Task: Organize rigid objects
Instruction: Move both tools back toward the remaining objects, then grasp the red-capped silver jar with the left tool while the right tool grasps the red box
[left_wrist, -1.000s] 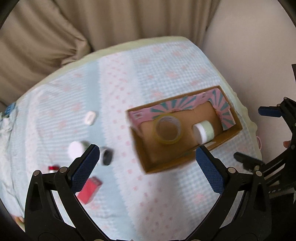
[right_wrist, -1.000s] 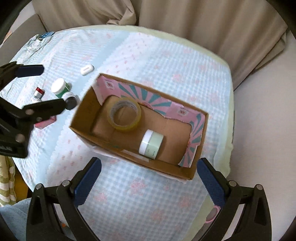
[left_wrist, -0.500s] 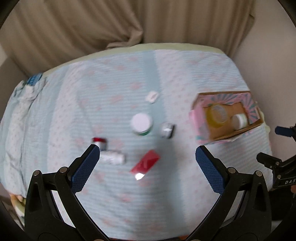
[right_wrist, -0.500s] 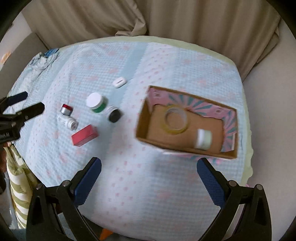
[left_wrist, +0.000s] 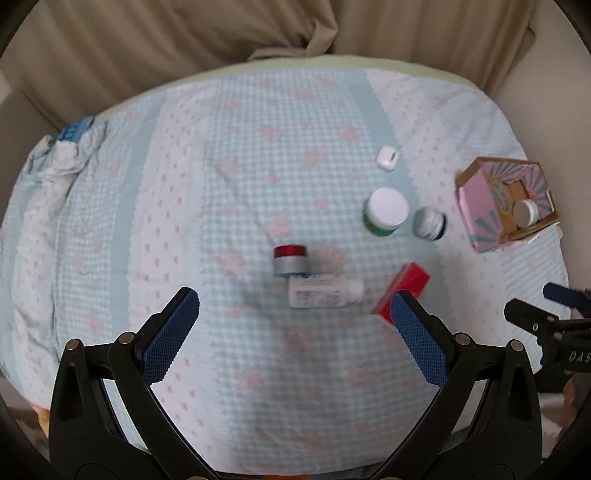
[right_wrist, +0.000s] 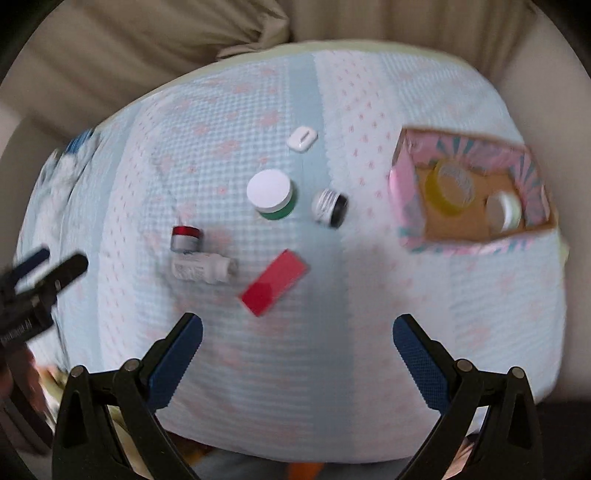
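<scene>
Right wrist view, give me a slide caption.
Open right hand-held gripper above six loose items beside a cardboard box holding tape and a jar.

left gripper (left_wrist: 291, 310): i held it raised, jaws spread wide, nothing between the blue pads. right gripper (right_wrist: 297, 336): likewise raised, jaws wide apart, pads bare.

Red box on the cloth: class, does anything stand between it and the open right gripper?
Nothing visible does. The red box lies flat just beyond the right gripper, whose jaws stand wide open, with only bare tablecloth between. The white bottle lies off to its left.
</scene>
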